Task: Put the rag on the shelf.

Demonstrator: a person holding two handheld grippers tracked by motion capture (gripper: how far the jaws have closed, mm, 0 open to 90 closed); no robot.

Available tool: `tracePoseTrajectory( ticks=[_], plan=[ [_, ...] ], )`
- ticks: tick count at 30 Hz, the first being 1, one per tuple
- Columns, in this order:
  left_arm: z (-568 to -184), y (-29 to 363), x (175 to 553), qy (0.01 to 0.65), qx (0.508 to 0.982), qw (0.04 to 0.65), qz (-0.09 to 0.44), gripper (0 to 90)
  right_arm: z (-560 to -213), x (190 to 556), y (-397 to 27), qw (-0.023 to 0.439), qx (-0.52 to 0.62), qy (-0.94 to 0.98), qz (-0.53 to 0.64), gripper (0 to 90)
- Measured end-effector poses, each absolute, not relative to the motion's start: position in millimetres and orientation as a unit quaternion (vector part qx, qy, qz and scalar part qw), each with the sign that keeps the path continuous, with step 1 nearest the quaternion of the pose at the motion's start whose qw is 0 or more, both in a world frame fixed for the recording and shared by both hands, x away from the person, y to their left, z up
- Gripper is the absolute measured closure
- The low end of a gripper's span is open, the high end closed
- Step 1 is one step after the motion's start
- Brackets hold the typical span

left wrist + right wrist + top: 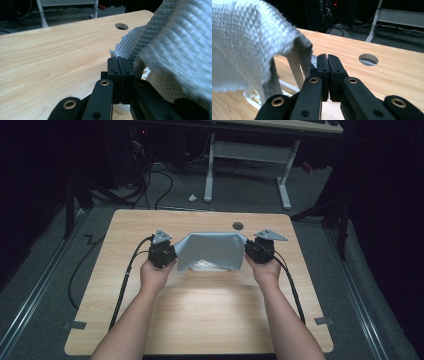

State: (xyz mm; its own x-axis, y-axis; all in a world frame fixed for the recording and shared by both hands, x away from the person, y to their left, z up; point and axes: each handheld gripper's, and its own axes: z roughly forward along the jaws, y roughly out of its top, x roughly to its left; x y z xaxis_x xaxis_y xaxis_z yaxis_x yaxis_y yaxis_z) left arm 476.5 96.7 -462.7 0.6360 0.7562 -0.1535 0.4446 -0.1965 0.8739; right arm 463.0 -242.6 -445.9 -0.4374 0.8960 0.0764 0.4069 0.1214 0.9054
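Dim room, bright glare mid-table (pixel 210 295)

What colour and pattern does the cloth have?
Light grey cloth with waffle weave, clearest in right gripper view.

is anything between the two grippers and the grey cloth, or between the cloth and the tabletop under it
Nothing separates them: the left gripper and right gripper are each shut on an edge of the grey cloth, holding it spread. Below it, a white frame-like object stands on the table, so the cloth would drape onto that first.
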Motion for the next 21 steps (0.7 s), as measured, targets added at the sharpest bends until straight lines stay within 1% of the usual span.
tracePoseTrajectory(
  ticks=[8,13,21],
  plan=[
    [-471,96,478,0.402,0.760,0.490,0.143,89.1,-450,460,-246,0.259,0.466,0.701,0.475,89.5],
    [-473,95,478,0.402,0.762,0.488,0.141,88.9,-458,459,-249,0.257,0.469,0.705,0.466,89.5],
    [-475,95,480,0.406,0.761,0.487,0.137,88.4,-461,458,-247,0.257,0.471,0.707,0.461,89.4]
  ],
)
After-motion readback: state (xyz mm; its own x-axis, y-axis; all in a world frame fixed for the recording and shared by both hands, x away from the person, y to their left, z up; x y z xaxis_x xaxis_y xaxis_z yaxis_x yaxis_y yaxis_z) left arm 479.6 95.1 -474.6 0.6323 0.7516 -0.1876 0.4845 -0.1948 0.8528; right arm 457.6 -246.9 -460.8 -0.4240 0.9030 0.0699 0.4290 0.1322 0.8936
